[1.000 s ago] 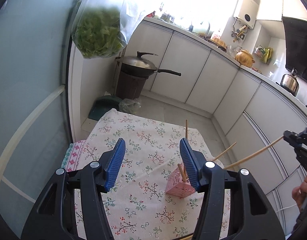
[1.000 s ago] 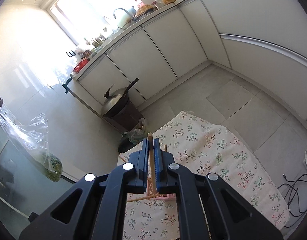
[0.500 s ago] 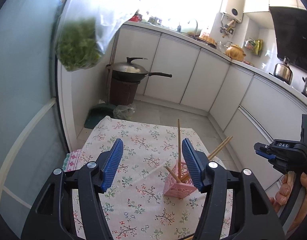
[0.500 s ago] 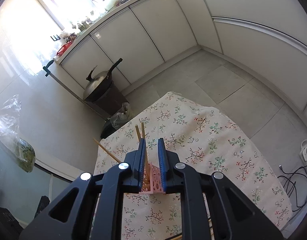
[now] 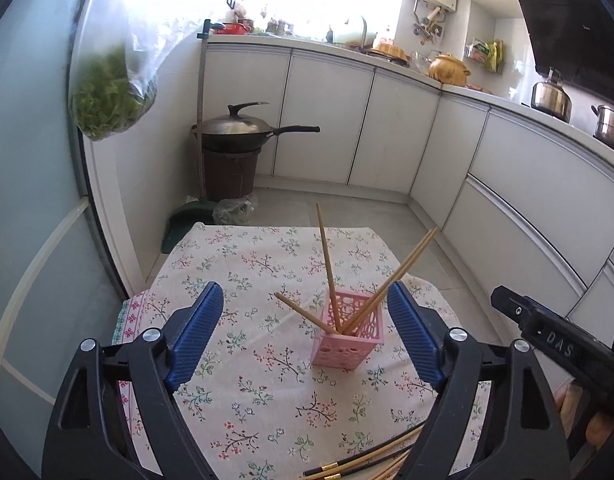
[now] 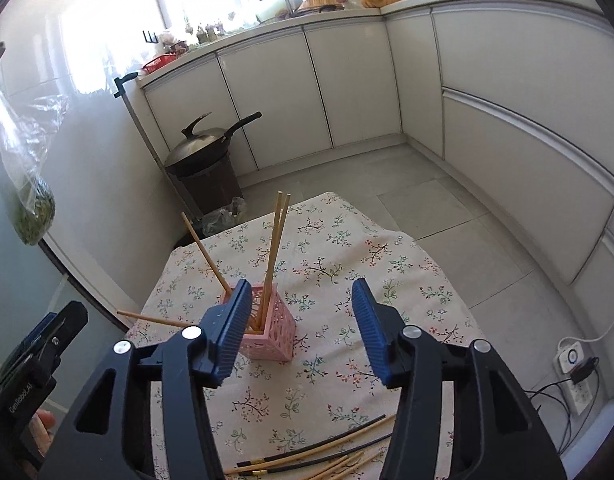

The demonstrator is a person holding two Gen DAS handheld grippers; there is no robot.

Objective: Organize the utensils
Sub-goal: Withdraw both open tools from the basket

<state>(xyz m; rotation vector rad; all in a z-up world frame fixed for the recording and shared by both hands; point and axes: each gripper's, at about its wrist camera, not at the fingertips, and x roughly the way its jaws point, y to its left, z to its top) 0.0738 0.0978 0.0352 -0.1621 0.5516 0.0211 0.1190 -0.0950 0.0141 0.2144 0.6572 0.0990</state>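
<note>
Each hand-held gripper (image 5: pixel 303 332) (image 6: pixel 301 330) — black frame, ribbed blue pads, silver screws — possibly lettered "DAS"

Holder (image 5: pixel 349 338) pink, lattice cutout pattern. Chopsticks in it (image 5: pixel 395 278) tan wood. Loose chopsticks (image 6: pixel 307 454) at near edge: tan ones plus black ones with gold bands. Tabletop cloth (image 5: pixel 259 276) cream, small floral print in red, green, dark sprigs. Gripper pads (image 5: pixel 195 332) blue ribbed, bodies black. Cabinets (image 5: pixel 323 120) white.
</note>
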